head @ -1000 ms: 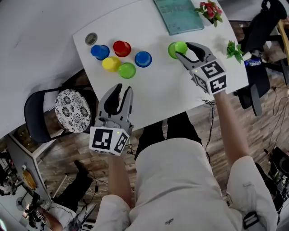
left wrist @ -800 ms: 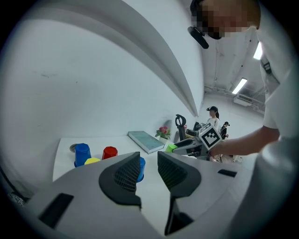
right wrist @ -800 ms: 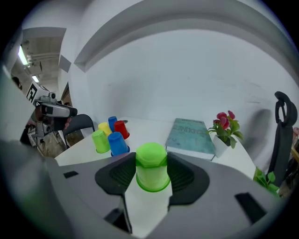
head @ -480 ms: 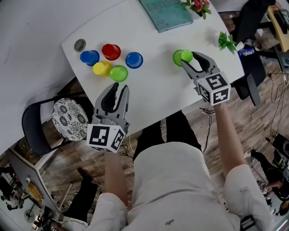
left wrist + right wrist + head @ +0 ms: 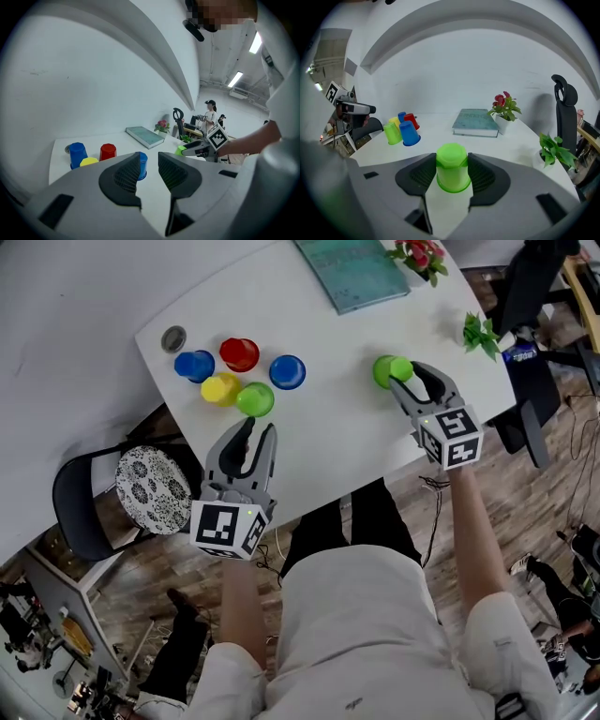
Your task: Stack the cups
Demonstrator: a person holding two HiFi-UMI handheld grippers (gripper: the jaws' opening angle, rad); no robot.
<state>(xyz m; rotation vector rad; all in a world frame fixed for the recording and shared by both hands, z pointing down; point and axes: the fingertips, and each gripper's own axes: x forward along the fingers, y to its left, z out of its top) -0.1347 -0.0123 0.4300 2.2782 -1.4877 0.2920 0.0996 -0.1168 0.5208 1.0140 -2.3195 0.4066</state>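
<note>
Lime-green glossy plastic, the upturned tapered cup [image 5: 452,176] is clamped between the ribbed dark jaws of the right gripper [image 5: 451,163]. The left gripper [image 5: 149,165] is held partly open, with nothing between its jaws.

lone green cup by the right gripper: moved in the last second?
Yes. In the head view the lone green cup, held by the right gripper, now sits further right of the nearest blue cup.
</note>
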